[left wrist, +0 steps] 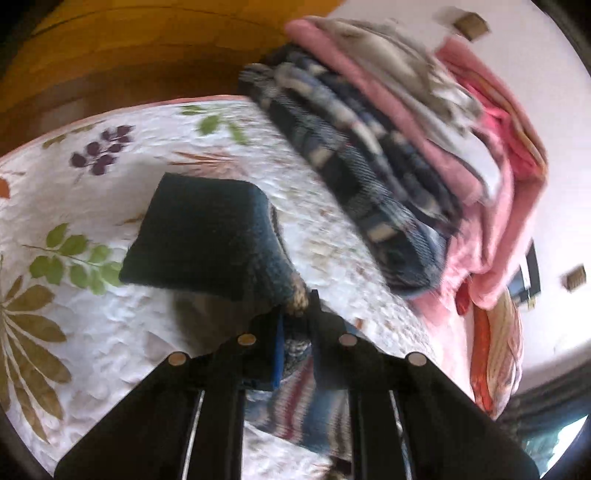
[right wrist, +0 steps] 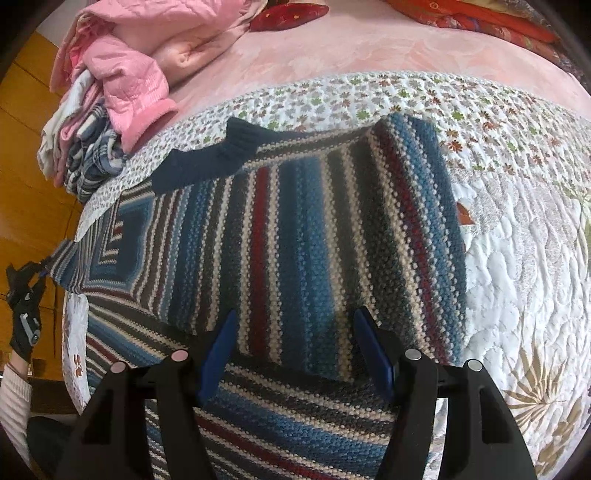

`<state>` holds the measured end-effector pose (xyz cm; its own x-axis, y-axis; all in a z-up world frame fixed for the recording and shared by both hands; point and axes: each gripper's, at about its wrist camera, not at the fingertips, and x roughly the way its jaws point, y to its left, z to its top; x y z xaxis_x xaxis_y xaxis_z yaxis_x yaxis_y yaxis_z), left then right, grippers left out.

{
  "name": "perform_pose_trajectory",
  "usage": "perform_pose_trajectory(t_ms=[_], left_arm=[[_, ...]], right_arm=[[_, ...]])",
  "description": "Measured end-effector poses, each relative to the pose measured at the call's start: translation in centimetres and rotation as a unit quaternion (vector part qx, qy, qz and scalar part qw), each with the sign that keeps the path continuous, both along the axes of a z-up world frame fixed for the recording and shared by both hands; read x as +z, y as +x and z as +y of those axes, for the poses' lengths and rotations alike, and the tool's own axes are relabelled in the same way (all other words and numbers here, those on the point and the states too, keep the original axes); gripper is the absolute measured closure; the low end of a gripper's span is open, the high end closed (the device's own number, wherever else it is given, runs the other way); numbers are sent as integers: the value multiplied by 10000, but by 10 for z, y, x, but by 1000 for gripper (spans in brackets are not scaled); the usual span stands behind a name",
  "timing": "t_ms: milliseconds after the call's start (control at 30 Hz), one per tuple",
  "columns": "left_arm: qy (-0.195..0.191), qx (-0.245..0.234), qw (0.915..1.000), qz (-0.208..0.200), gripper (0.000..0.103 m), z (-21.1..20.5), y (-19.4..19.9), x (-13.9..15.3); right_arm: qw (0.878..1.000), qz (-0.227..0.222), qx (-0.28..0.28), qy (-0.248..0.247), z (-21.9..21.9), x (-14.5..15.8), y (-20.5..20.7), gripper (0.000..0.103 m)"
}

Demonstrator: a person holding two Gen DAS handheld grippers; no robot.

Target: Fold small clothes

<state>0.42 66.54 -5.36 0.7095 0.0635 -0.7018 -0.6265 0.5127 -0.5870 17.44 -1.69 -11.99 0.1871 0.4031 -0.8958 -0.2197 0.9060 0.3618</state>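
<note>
A striped knit sweater (right wrist: pixel 303 229) in blue, red, cream and dark grey lies on the quilted bedspread (right wrist: pixel 517 236), its right side folded over. My right gripper (right wrist: pixel 295 317) hovers open just above its middle, blue pads apart. In the left wrist view my left gripper (left wrist: pixel 297 317) is shut on the sweater's sleeve (left wrist: pixel 295 391), and the dark teal cuff (left wrist: pixel 207 232) hangs lifted above the quilt (left wrist: pixel 110 332). From the right wrist view, the left gripper (right wrist: pixel 40 273) shows at the far left edge, pinching the sleeve end.
A pile of folded clothes (left wrist: pixel 388 147) in pink, plaid and grey sits at the quilt's far side, also a pile (right wrist: pixel 107 110) at upper left in the right wrist view. Red cushions (right wrist: pixel 461 18) lie at the back. Wooden floor (right wrist: pixel 33 177) borders the bed on the left.
</note>
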Motion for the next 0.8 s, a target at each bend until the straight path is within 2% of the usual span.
perform_pose_trajectory(t_ms=[200, 333, 433, 533, 667, 800], left_arm=[[74, -762, 9968, -216, 93, -73, 42, 17], [-113, -1115, 9928, -428, 93, -124, 61, 15], [-9, -1482, 9878, -477, 93, -166, 76, 12], [206, -1704, 9836, -562, 93, -208, 85, 5], [190, -1884, 9799, -632, 93, -258, 90, -16], [301, -2131, 9752, -515, 92, -298, 98, -33]], right_arm=[[9999, -77, -51, 82, -5, 8, 3, 37], [9999, -76, -106, 54, -10, 10, 5, 37], [9998, -72, -155, 67, -14, 11, 6, 37], [9998, -88, -163, 116, -16, 14, 6, 37], [9995, -119, -188, 227, -17, 20, 6, 37], [9997, -185, -101, 150, -14, 22, 5, 37]])
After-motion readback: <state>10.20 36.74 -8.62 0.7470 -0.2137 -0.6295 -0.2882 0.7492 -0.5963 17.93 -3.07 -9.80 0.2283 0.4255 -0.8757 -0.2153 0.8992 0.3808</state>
